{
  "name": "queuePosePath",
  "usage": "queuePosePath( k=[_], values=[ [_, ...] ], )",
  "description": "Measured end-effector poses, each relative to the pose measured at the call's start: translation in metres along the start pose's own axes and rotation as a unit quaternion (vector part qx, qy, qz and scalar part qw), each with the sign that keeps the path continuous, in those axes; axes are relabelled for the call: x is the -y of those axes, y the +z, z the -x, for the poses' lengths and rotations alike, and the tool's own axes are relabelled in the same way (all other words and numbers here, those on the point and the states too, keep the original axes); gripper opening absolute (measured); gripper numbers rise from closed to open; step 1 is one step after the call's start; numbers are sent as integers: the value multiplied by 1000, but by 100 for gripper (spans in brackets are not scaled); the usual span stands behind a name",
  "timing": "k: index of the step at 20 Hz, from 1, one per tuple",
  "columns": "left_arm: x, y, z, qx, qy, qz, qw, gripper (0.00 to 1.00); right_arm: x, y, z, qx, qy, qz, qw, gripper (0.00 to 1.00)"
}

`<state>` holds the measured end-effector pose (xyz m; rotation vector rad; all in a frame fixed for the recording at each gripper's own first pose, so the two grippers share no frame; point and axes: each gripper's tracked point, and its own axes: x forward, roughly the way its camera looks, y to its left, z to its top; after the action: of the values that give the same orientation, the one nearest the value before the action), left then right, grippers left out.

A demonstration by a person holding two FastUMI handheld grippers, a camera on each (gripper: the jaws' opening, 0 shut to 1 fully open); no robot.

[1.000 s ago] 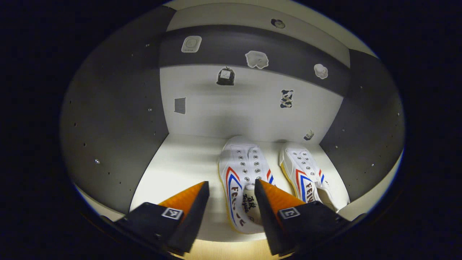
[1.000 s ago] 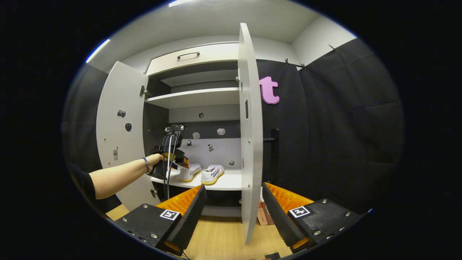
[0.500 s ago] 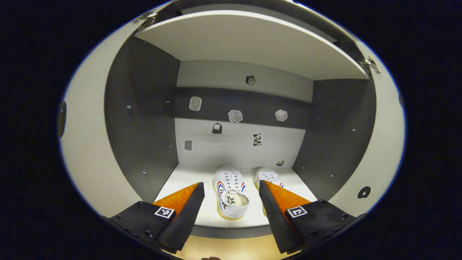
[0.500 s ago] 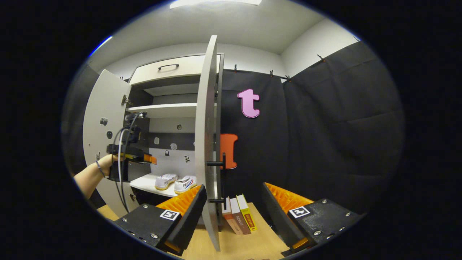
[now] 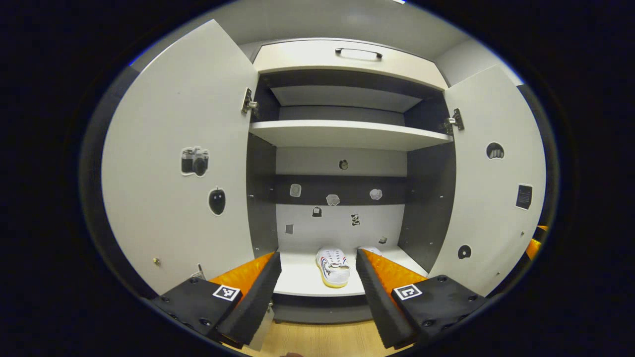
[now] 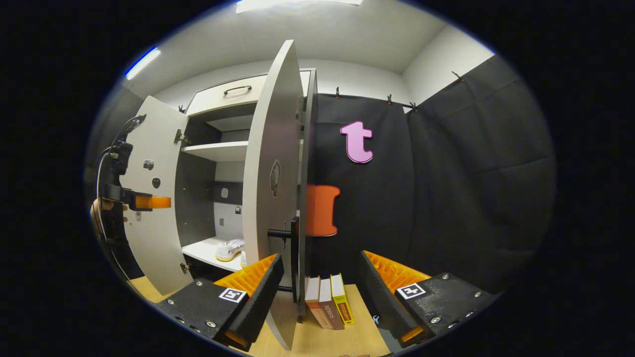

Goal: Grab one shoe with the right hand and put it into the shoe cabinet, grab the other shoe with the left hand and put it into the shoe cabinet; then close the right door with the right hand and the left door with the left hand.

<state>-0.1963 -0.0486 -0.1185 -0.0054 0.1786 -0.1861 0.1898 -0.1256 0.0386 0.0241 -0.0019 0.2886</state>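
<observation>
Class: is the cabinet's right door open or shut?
Open. The right door stands swung out, with the shelf and shoe visible.

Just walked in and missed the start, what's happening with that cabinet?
A person is putting shoes away using two hand-held grippers. Both shoes already sit on the lower shelf of the shoe cabinet. Both doors are open. The left hand-held gripper faces the cabinet, open and empty. The right hand-held gripper, also open, is near the right door, not gripping it.

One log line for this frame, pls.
shoes: on cabinet shelf | both doors open | left gripper: open | right gripper: open, by right door
</observation>
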Motion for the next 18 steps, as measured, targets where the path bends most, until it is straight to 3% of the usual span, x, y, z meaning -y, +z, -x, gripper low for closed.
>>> queuePosePath(
  k=[6, 11, 18],
  values=[
    [-38, -4, 60, -1, 23, -1, 1000, 96, -11, -12, -17, -21, 59, -1, 998, 94],
    [-74, -4, 86, 12, 55, 1, 998, 97, -19, -14, -19, -26, 66, -17, 997, 88],
    [-80, -8, 91, 6, 34, 21, 999, 96, -57, -11, -22, -26, 74, 1, 997, 71]
  ],
)
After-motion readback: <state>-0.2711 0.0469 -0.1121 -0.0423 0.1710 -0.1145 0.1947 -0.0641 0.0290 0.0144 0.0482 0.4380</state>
